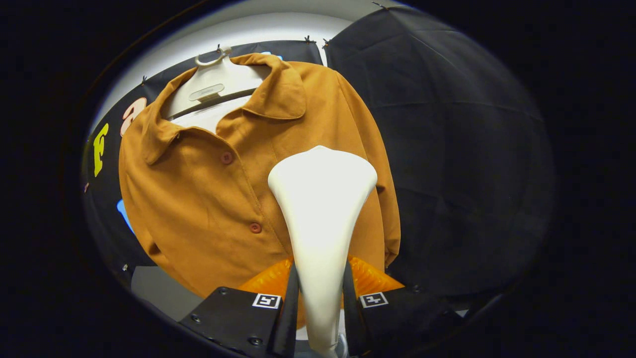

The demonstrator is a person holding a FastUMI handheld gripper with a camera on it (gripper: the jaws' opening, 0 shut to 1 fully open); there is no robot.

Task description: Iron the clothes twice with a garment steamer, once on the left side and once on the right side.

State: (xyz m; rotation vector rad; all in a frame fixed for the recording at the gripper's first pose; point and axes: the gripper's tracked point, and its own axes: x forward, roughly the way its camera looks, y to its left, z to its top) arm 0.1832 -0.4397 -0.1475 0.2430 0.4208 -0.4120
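An orange-brown button-up shirt (208, 199) hangs on a white hanger (211, 87) against the booth wall. My gripper (320, 298) is shut on the neck of a white garment steamer (322, 209), both fingers pressing its sides. The steamer's wide head rises just ahead of the fingers and lies over the shirt's right half, beside the button line (255, 227). Whether the head touches the cloth is unclear.
Black cloth wall (462, 174) stretches right of the shirt. A grey surface (159, 288) shows below the shirt's left hem. An orange ribbed part (370, 278) sits just behind the fingers at the steamer's base.
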